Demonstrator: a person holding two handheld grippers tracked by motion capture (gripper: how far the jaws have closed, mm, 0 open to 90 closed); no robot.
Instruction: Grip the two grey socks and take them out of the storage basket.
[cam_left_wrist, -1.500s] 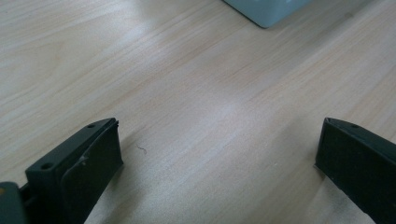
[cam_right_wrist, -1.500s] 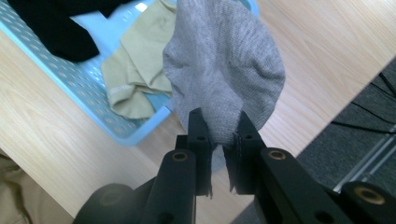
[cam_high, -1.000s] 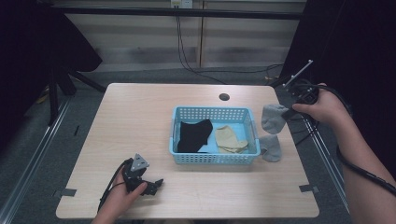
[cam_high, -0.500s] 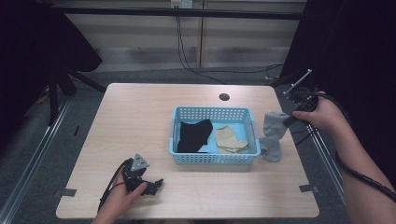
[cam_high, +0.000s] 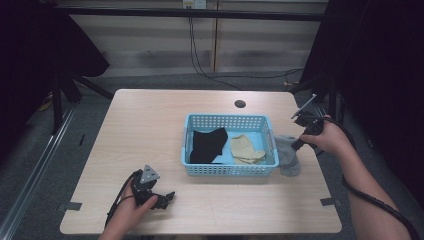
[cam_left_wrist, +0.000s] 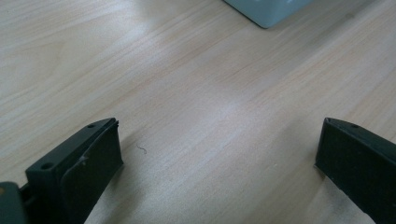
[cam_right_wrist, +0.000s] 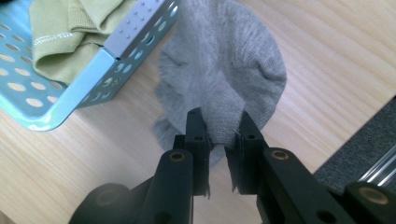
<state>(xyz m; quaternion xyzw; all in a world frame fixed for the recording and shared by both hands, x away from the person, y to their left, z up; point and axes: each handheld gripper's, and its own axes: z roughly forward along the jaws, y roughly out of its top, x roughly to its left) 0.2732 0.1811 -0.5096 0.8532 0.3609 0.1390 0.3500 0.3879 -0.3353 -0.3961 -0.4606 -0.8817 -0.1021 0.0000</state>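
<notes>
A grey sock (cam_high: 288, 154) (cam_right_wrist: 224, 79) lies crumpled on the table just right of the blue basket (cam_high: 227, 170). My right gripper (cam_high: 296, 144) (cam_right_wrist: 219, 128) is shut on the sock's top fold, low over the table. In the basket lie a black sock (cam_high: 207, 144) and a tan sock (cam_high: 245, 148) (cam_right_wrist: 60, 32). My left gripper (cam_high: 162, 197) (cam_left_wrist: 217, 149) rests on the bare tabletop near the front left, jaws wide open with nothing between them.
The basket's corner (cam_right_wrist: 112, 51) stands right beside the grey sock. A round hole (cam_high: 240, 104) sits in the table behind the basket. The table's right edge (cam_right_wrist: 355, 126) is close to the right gripper. A basket corner (cam_left_wrist: 266, 11) shows ahead of the left gripper.
My right gripper has come down and slightly toward the table's front with the grey sock, which now bunches on the table. The left gripper has not moved.
</notes>
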